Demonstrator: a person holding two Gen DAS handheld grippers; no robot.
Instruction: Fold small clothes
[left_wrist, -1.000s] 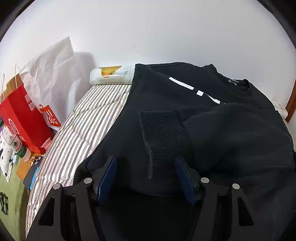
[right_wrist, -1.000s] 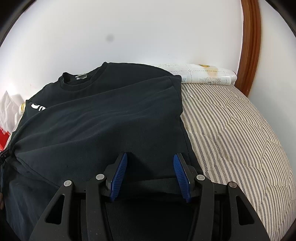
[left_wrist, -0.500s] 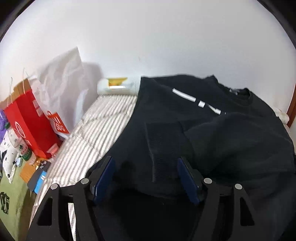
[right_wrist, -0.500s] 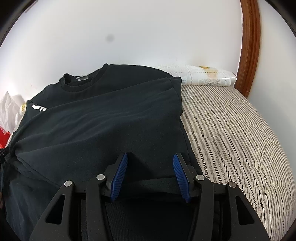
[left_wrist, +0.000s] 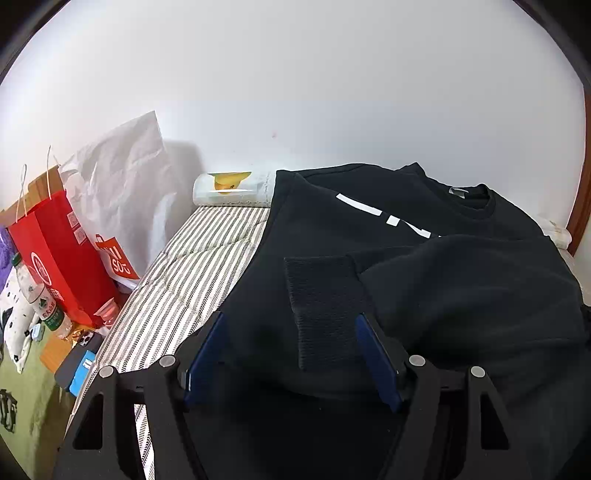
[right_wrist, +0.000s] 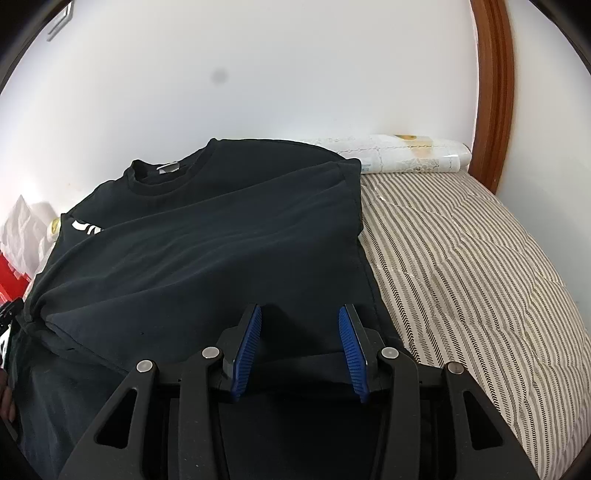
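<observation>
Item: black sweatshirt (left_wrist: 424, 266), flat on striped bed (left_wrist: 207, 266), sleeves folded across body. Left gripper (left_wrist: 291, 354): jaws wide, just opening, straddling ribbed cuff (left_wrist: 325, 306), not pinching. Right gripper (right_wrist: 301, 347): jaws half open, just closing over hem (right_wrist: 295, 363). Step judged: bottom fold pending; both need hem grips.

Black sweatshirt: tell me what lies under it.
The black sweatshirt lies on a striped mattress, bare on both sides of it. A rolled printed cover runs along the wall behind the collar. Whatever sits directly beneath the folded fabric is covered.
</observation>
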